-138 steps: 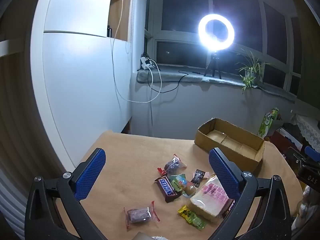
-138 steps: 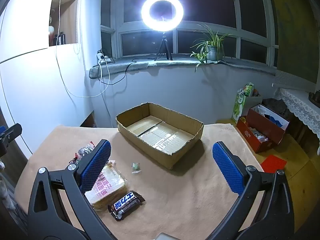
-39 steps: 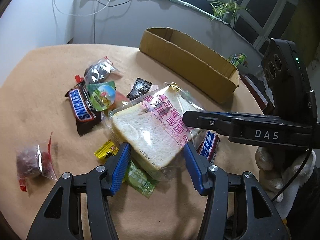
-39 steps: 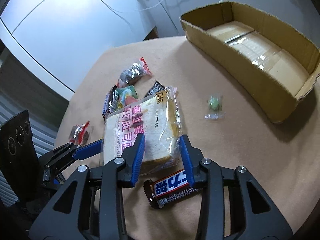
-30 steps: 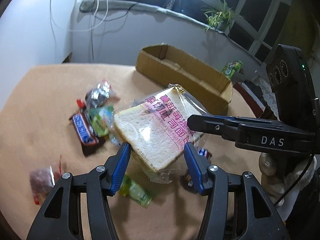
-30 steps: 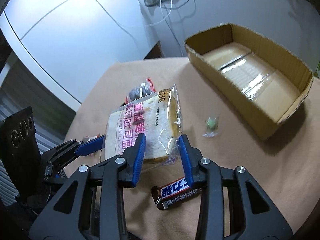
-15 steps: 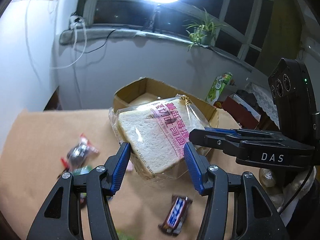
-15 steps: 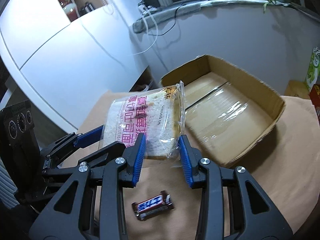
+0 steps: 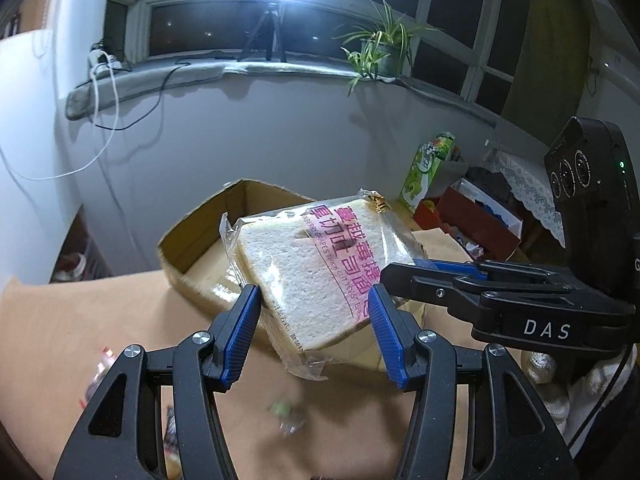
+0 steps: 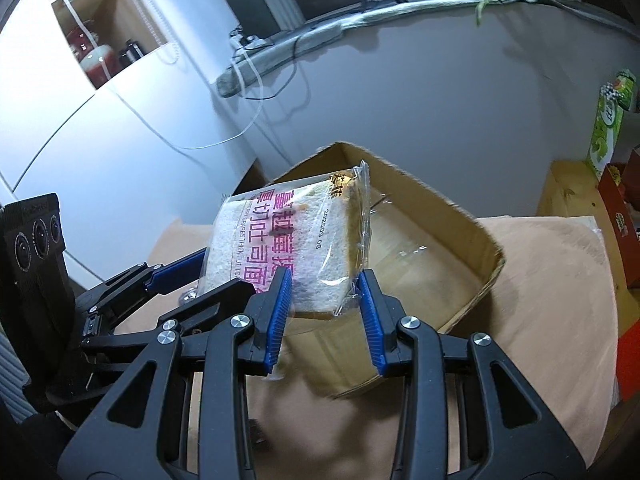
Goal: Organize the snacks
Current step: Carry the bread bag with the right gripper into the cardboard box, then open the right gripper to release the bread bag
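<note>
Lifted clear of the tan tabletop [image 9: 80, 320] — carried up and forward from among the loose snacks, where a second earlier the bagged slice of thick-cut toast [image 9: 316, 280] had hung just above the pile. Held now from two sides: clenched between the blue pads of the left gripper [image 9: 314, 322] at its near corner, and pinched across its thickness by the right gripper [image 10: 325, 312]. Brought right up to the open cardboard box [image 10: 452, 240], which stood just past both sets of jaws, its near wall below the bread. Left behind on the table under the jaws: a few blurred small sweets [image 9: 286, 410]. Judged nearly ready for lowering and release — the first item into the box, the rest not yet sorted.
</note>
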`<state>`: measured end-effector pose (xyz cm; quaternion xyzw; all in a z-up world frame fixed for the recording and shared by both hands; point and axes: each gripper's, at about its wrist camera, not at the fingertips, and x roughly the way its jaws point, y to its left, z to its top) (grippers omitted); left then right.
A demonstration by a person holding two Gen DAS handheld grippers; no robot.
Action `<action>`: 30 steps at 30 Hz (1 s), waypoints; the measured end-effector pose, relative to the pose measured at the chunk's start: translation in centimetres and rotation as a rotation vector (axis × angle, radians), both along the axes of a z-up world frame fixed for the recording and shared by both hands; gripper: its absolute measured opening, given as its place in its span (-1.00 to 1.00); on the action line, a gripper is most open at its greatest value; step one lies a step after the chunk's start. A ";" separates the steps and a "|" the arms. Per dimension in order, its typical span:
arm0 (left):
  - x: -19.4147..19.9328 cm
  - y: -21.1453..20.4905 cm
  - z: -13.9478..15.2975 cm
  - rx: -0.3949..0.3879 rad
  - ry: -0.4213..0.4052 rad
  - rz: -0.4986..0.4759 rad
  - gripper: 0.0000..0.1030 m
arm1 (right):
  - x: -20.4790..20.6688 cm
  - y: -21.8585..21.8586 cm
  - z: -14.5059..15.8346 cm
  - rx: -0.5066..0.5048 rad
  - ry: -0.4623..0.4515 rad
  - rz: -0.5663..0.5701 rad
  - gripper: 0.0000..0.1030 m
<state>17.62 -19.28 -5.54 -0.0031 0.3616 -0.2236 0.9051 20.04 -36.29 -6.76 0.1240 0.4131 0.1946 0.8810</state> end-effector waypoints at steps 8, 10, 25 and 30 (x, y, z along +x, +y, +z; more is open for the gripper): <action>2.2 -2.2 -2.3 0.023 0.066 -0.026 0.06 | 2.1 -1.9 -2.5 -0.008 0.050 -0.030 -0.30; 2.5 -2.5 -2.6 0.028 0.080 -0.032 0.06 | 2.3 -2.2 -2.9 -0.012 0.056 -0.035 -0.30; 0.8 -0.4 -0.4 0.034 0.022 0.005 0.05 | -0.8 -1.7 -0.3 -0.063 -0.009 -0.086 -0.29; -1.0 1.8 1.1 0.004 -0.009 0.022 0.05 | -3.8 -0.1 1.4 -0.116 -0.066 -0.075 -0.26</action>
